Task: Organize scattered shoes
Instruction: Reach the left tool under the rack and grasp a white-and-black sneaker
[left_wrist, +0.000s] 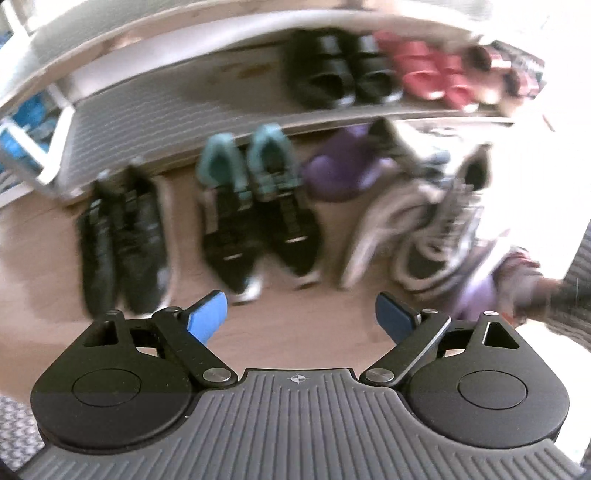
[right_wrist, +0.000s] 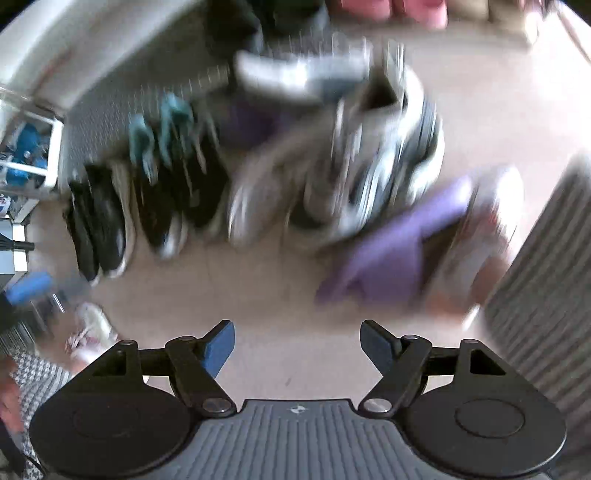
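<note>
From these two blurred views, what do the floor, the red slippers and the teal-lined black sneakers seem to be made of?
Floor: probably wood or laminate, matte; it is a warm tan with faint grain.
Red slippers: likely moulded foam or rubber; one even colour, thick smooth straps.
Teal-lined black sneakers: apparently knit or mesh fabric with laces, over pale soles that may be rubber. The blur leaves the texture uncertain.

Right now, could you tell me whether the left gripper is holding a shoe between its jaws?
No, the left gripper stands open over bare floor, short of the teal-lined sneakers.

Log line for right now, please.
left gripper: open, empty | right gripper: open, empty | black pair, teal pair: lined up | grey sneakers: jumbled
</note>
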